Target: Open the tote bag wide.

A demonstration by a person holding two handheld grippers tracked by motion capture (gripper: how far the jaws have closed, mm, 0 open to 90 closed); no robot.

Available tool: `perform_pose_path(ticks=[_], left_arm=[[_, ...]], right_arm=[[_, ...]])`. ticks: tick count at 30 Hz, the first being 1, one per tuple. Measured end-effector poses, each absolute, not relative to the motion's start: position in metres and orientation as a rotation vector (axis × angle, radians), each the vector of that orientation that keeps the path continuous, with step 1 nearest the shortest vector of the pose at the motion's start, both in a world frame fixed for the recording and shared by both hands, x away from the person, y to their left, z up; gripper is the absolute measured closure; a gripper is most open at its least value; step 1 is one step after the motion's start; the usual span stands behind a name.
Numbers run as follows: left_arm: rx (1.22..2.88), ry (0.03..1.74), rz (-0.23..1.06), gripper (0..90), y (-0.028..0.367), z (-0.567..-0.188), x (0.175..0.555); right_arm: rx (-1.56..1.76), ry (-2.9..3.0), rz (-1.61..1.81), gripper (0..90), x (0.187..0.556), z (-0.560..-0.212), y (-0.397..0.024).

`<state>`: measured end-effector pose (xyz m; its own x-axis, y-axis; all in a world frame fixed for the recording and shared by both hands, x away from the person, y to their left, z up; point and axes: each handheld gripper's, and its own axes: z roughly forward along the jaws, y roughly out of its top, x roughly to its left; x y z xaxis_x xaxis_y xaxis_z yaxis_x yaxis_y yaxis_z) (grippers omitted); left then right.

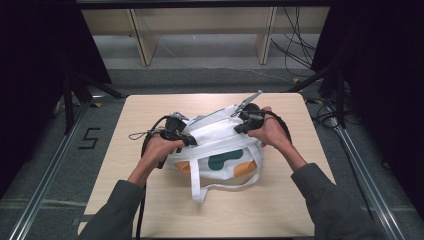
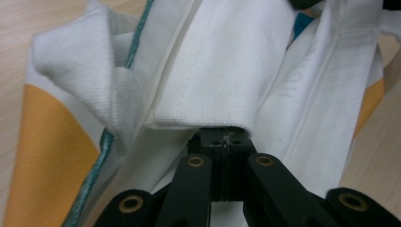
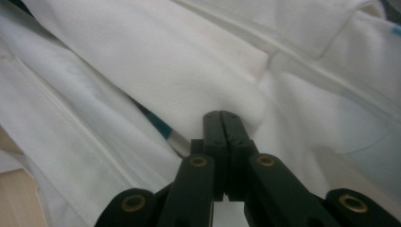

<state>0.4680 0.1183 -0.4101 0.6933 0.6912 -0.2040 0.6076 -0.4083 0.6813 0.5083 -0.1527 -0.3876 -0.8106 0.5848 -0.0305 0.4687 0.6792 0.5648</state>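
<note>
The white cloth bag [image 1: 220, 150], soft woven fabric with green and orange rounded patches, is lying crumpled mid-table [image 1: 280, 210], its strap [image 1: 196, 187] looping toward the near edge. The left claw [image 1: 189, 141] and right claw [image 1: 239, 127] are each pinching shut on its folds.

You work at light wood table [image 1: 280, 210], square top, centre of high view frame, pale grain, bare along near edge and both side margins. White cloth bag [image 1: 220, 155] lies directly on it, middle of frame, crumpled, with teal and orange patches on side facing you. Bag's white strap [image 1: 196, 186] loops out flat onto wood toward lower centre. In left gripper view, table wood shows at upper left and right edges of frame beneath bag fabric [image 2: 227, 71].
</note>
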Motion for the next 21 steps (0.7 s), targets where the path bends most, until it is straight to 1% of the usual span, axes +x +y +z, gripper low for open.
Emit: perform_pose_path(ticks=[2,5,6,7,8,9,11,13,14,15,16,19,20,21], left_arm=[[2.142,0.982,0.121,89.3,0.118,-0.411,0.469],[2.16,1.006,0.152,89.3,0.119,-0.417,0.477],[2.17,1.036,0.16,89.3,0.119,-0.422,0.485],[2.18,1.072,0.158,89.3,0.119,-0.425,0.489],[2.19,1.125,0.186,89.4,0.123,-0.432,0.504],[2.19,1.125,0.186,89.4,0.123,-0.432,0.504],[2.117,1.228,0.162,89.5,0.132,-0.442,0.521],[2.07,1.251,0.169,89.5,0.13,-0.445,0.524],[2.095,1.227,0.195,89.5,0.129,-0.441,0.521],[2.095,1.227,0.195,89.4,0.129,-0.441,0.521],[2.123,1.193,0.236,89.4,0.127,-0.435,0.514],[2.137,1.119,0.246,89.0,0.127,-0.421,0.497],[2.147,1.078,0.257,88.6,0.126,-0.414,0.486],[2.147,1.078,0.257,88.5,0.126,-0.414,0.486]], right_arm=[[0.866,2.688,0.796,90.0,0.507,-0.391,-0.15],[0.828,2.748,0.762,90.0,0.497,-0.393,-0.151],[0.78,2.793,0.723,90.0,0.483,-0.399,-0.151],[0.745,2.813,0.72,90.0,0.477,-0.401,-0.151],[0.737,2.845,0.703,90.0,0.468,-0.402,-0.152],[0.737,2.845,0.703,90.0,0.468,-0.402,-0.152],[0.717,2.936,0.673,90.0,0.444,-0.417,-0.154],[0.635,2.975,0.643,90.0,0.434,-0.434,-0.156],[0.602,2.981,0.625,90.0,0.43,-0.435,-0.152],[0.602,2.981,0.625,90.0,0.43,-0.435,-0.152],[0.635,2.979,0.603,90.0,0.429,-0.431,-0.15],[0.633,2.885,0.73,90.0,0.441,-0.405,-0.148],[0.663,2.811,0.826,90.0,0.452,-0.388,-0.144],[0.663,2.811,0.826,90.0,0.452,-0.388,-0.144]])
